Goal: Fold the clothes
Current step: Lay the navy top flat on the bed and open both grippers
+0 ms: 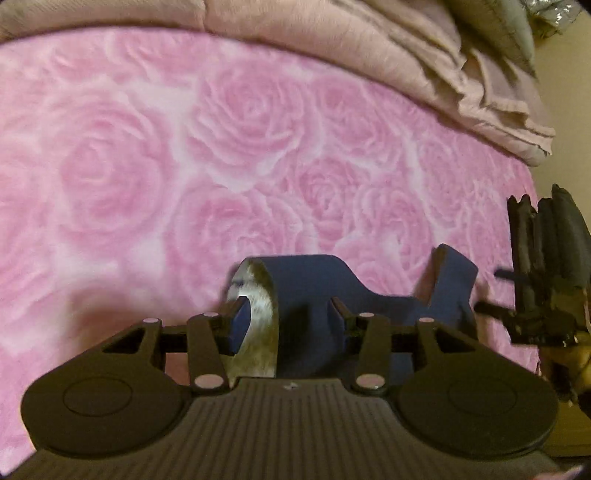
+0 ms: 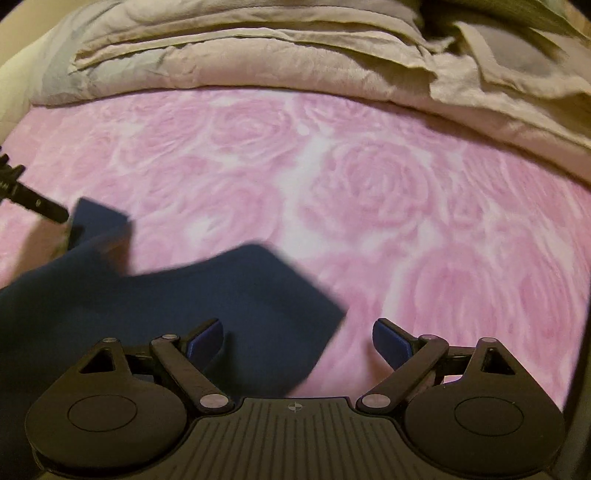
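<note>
A dark blue garment with a pale grey inner lining lies on the pink rose-patterned bed cover. My left gripper is open, its jaws standing on either side of a curled edge of the garment. In the right wrist view the garment spreads from the left to the middle. My right gripper is open just above the garment's right edge, holding nothing. The right gripper also shows at the right edge of the left wrist view.
A rumpled beige-pink quilt is heaped along the far side of the bed. A grey-green pillow lies at the far right. The bed's right edge drops off beside the other gripper.
</note>
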Action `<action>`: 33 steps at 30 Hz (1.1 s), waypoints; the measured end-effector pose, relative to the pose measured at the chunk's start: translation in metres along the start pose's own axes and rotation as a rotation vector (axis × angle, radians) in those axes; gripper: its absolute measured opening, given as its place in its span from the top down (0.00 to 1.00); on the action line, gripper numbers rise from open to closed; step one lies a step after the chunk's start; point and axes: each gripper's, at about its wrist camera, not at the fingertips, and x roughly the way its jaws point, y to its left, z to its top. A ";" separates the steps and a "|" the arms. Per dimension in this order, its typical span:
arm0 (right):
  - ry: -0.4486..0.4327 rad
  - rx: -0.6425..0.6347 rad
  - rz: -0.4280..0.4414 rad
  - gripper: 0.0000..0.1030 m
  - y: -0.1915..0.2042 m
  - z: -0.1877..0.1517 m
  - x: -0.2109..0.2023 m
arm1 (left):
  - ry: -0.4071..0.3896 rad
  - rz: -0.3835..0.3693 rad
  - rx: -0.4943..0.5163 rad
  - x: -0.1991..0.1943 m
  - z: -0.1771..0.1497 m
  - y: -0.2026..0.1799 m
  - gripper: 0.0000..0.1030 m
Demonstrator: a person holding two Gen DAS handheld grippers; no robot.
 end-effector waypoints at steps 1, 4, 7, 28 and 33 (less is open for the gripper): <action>-0.001 -0.010 0.003 0.19 -0.005 0.005 0.011 | 0.030 -0.016 -0.005 0.011 0.004 0.002 0.61; 0.031 0.016 0.051 0.50 -0.013 0.007 0.033 | 0.071 -0.013 0.051 0.030 0.009 0.001 0.77; 0.036 0.047 0.072 0.98 -0.010 0.001 0.032 | 0.011 -0.029 0.093 0.010 0.004 -0.001 0.99; -0.434 -0.051 -0.189 0.13 0.035 0.116 -0.077 | -0.422 0.050 0.115 -0.144 0.094 0.015 0.92; -0.311 0.027 -0.102 0.13 0.033 0.067 -0.063 | -0.316 0.121 0.089 -0.121 0.031 0.041 0.73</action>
